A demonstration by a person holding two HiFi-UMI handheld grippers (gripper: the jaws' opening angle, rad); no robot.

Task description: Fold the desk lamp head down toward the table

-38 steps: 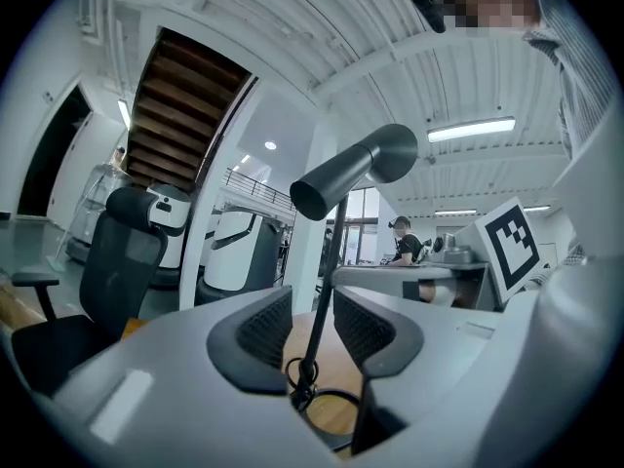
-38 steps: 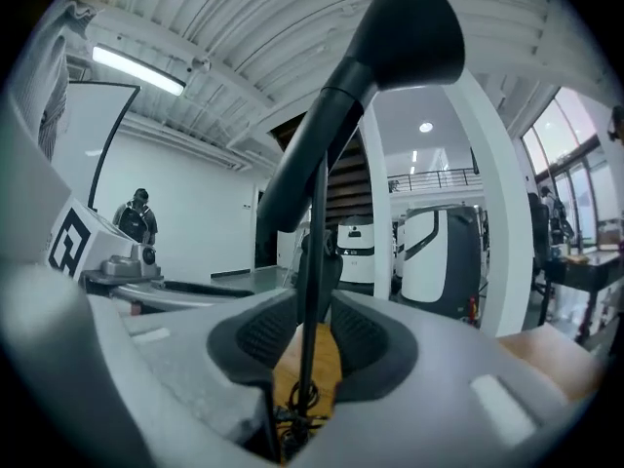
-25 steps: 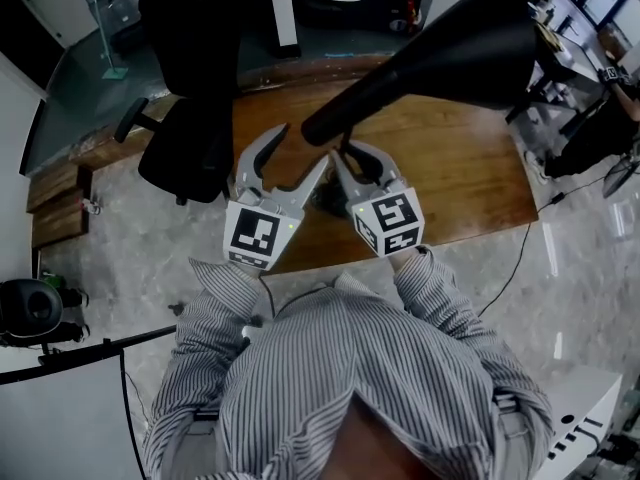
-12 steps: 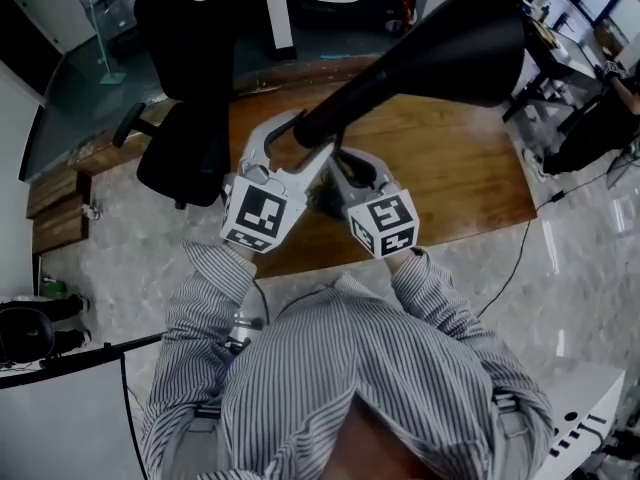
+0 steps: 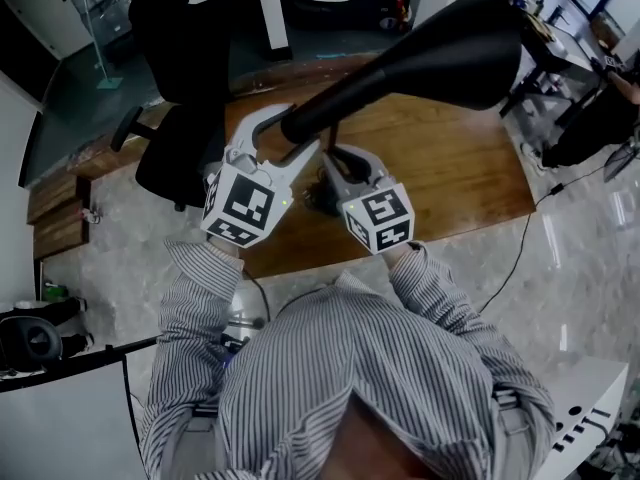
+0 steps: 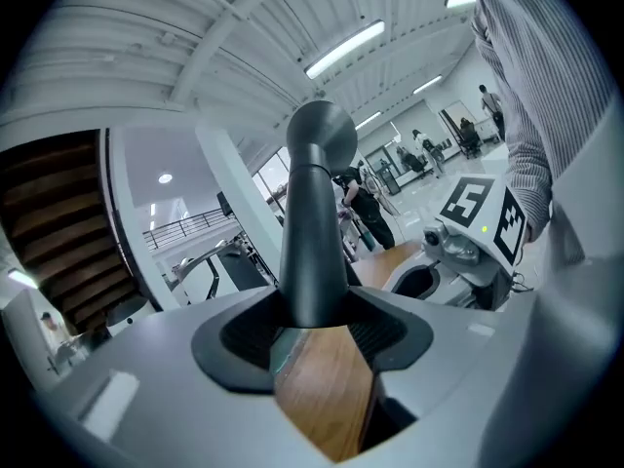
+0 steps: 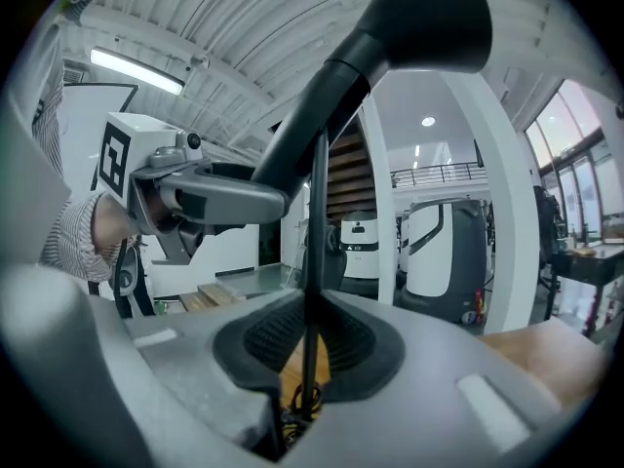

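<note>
Jaws have just been closing: my left hand-held gripper (image 5: 288, 133) clasps the lamp neck (image 5: 345, 96), my right hand-held gripper (image 5: 345, 163) pinches the stem (image 7: 314, 261), so I reckon folding can start

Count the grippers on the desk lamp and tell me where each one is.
2. The left gripper clamps the lamp head's thick neck; the right gripper clamps the thin stem below it. Both pairs of jaws have just been closing. None hidden.

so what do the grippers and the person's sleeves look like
Both the left gripper and right gripper are light grey with curved jaws and dark ribbed pads. Each carries a white cube with black square markers. The sleeves are a finely striped shirt.
</note>
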